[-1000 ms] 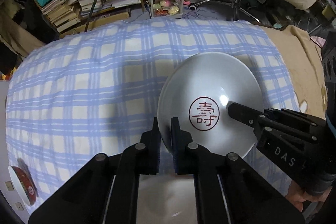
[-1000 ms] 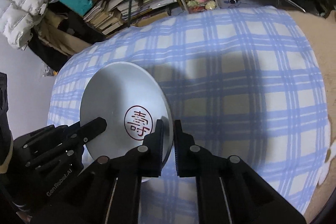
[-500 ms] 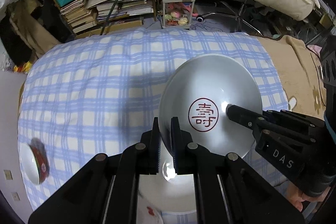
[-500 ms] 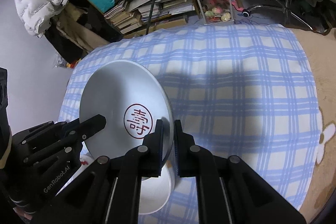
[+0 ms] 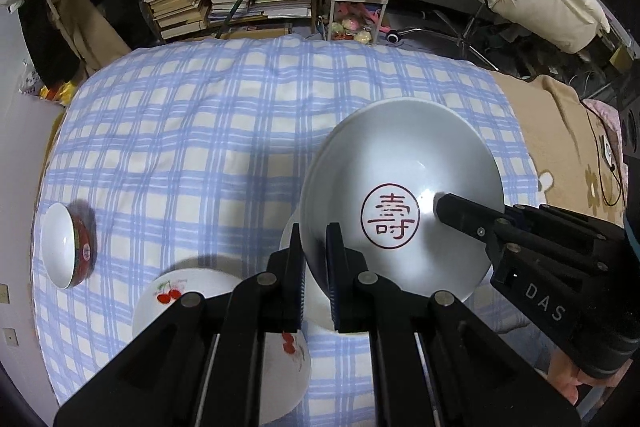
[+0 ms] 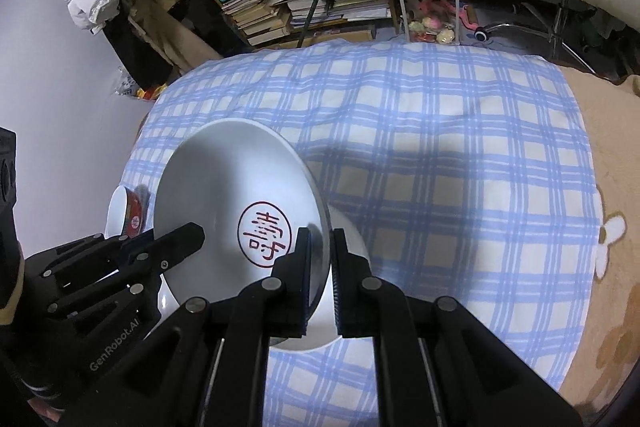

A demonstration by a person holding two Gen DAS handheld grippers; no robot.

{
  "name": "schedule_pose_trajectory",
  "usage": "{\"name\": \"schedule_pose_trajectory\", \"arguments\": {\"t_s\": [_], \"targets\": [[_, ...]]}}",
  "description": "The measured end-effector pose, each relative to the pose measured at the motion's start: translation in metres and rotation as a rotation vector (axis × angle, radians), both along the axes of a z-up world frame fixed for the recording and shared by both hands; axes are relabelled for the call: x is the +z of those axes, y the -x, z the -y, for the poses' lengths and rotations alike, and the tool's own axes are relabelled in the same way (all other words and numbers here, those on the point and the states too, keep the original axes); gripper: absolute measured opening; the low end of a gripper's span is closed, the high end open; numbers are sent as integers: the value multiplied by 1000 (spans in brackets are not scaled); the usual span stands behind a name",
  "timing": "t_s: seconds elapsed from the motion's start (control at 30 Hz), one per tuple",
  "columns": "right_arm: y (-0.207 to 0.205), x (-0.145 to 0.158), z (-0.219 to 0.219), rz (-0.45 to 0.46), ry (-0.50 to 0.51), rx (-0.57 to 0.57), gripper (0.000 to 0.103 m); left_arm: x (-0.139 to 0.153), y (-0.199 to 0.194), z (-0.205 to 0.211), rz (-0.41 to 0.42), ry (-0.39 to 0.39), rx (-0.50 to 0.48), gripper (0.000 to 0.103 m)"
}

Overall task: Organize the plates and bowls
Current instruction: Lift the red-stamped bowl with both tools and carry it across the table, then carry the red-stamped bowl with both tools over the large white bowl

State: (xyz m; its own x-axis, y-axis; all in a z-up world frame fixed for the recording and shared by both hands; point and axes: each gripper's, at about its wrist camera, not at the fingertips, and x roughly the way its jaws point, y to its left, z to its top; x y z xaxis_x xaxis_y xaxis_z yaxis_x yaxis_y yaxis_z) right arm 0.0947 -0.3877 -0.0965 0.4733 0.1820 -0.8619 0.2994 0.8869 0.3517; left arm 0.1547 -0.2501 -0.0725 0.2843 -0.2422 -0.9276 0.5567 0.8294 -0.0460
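You had the white plate (image 5: 404, 203) clamped from both sides and lifted clear of the blue plaid cloth (image 5: 200, 131). Your left gripper (image 5: 316, 247) pinched the plate's rim at about 7 o'clock on the plate as your left camera saw it, one finger over the upper face and the other beneath. Your right gripper (image 6: 320, 251) did the same on the opposite rim, at about 5 o'clock in the right wrist view, jaws closed down on the thin edge. The red round seal mark (image 5: 390, 217) sat near the plate's centre (it read upright from the left camera and turned sideways from the right).

In the left view, your right gripper came in from 4 o'clock, with one finger lying across the plate's face just past the seal mark. In the right view, your left gripper entered from 8 o'clock, one finger resting on the plate close to the mark.

Under the raised plate lay another white dish (image 6: 352, 239), only partly showing past the plate's edge. At 7 o'clock in the left view, a cherry-printed plate (image 5: 192, 291) rested on the cloth, partly hidden by your left gripper. Farther out at 9 o'clock stood a small red-sided bowl (image 5: 66, 247) (tilted on its side, white inside facing left), well apart from the plates.
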Motion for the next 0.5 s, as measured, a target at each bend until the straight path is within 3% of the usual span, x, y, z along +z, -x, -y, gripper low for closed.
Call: {"name": "schedule_pose_trajectory", "arguments": {"t_s": [0.23,0.5], "targets": [[12,3,-17,0,35,9,11,0,12,-10,9,-6,11,10],[23,-12,-28,11,47,-3,11,-19,20,-23,-45,0,25,10]]}}
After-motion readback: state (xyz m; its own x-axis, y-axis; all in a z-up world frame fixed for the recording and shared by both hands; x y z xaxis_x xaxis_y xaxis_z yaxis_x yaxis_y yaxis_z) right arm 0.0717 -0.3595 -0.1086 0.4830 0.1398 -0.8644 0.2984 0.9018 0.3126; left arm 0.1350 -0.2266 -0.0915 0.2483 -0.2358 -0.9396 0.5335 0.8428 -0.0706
